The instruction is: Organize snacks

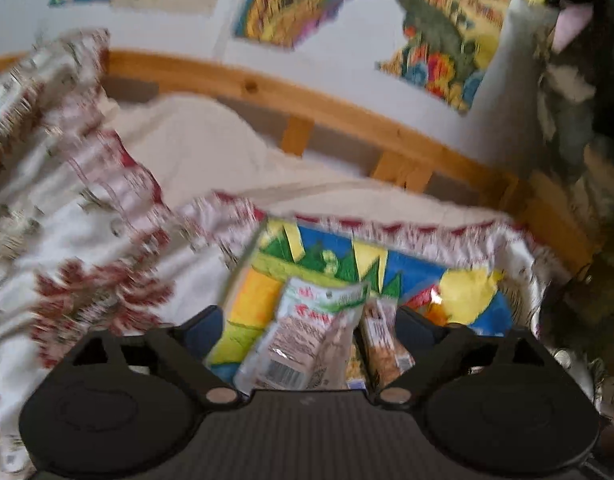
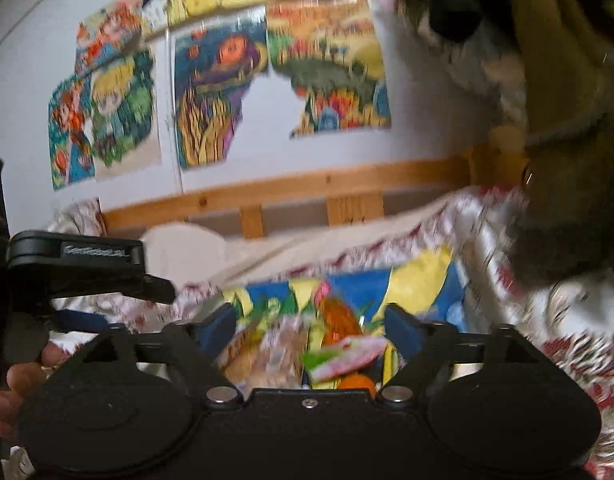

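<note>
Both views are blurred. In the left wrist view my left gripper (image 1: 309,330) is open above a colourful picture sheet (image 1: 411,276) on the bed. A white and green snack packet (image 1: 303,340) and a brown snack bar (image 1: 383,344) lie between its fingers, not gripped. In the right wrist view my right gripper (image 2: 311,330) is open over several snacks on the same sheet (image 2: 355,286): a pink and green packet (image 2: 347,356), an orange-brown packet (image 2: 341,318) and a pale packet (image 2: 267,356). The left gripper's body (image 2: 79,258) shows at the left.
A white bedcover with red patterns (image 1: 87,240) covers the bed. A wooden rail (image 1: 327,108) runs along the wall, with colourful pictures (image 2: 223,92) taped above. A cream pillow (image 1: 195,148) lies behind. Dark clothing (image 2: 567,120) hangs at the right.
</note>
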